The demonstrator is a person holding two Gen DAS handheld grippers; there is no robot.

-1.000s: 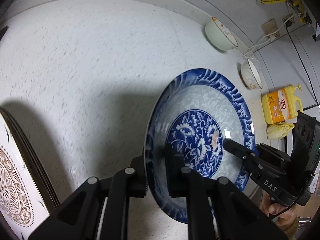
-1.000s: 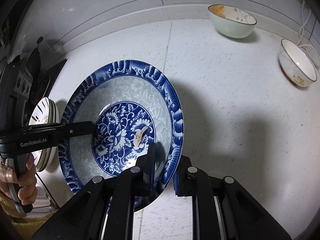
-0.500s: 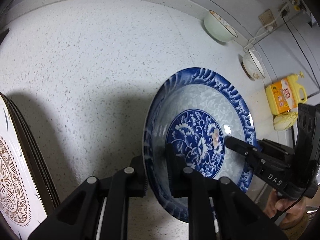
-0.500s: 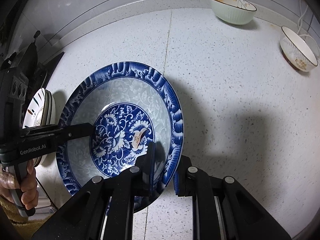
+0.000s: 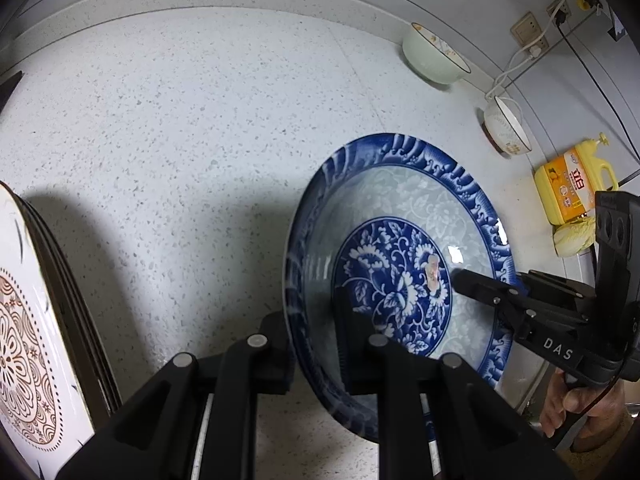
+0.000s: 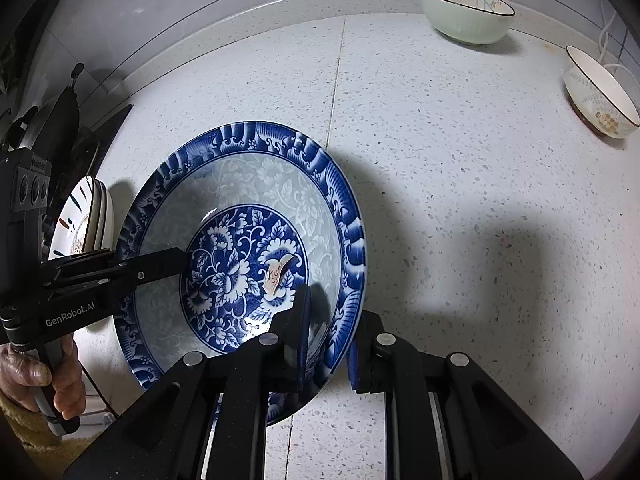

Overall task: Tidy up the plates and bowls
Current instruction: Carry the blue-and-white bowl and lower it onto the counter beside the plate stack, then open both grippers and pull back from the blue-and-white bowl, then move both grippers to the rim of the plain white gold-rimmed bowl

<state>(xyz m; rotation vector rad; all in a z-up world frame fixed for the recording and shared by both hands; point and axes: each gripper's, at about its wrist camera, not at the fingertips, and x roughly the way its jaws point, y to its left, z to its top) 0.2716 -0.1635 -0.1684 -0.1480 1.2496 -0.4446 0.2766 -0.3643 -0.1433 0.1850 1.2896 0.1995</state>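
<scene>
A large blue-and-white floral bowl (image 5: 404,248) (image 6: 256,216) is held above the speckled counter by both grippers. My left gripper (image 5: 316,312) is shut on its left rim, one finger inside, one outside. My right gripper (image 6: 328,320) is shut on its right rim the same way. Each gripper also shows in the other's view, the right gripper (image 5: 472,284) and the left gripper (image 6: 168,264). A pale green bowl (image 5: 434,58) (image 6: 466,12) and a white patterned bowl (image 5: 506,130) (image 6: 602,94) sit at the back right by the wall.
A stack of white patterned plates (image 5: 28,320) (image 6: 86,216) stands on edge at the left. A yellow detergent bottle (image 5: 572,186) and a cloth (image 5: 572,236) sit at the right end. Wall sockets and cables (image 5: 532,40) hang behind the bowls. Dark cookware (image 6: 60,120) stands at the far left.
Both grippers have lifted the blue bowl higher above the counter, still gripping the same rims. The two small bowls look farther away.
</scene>
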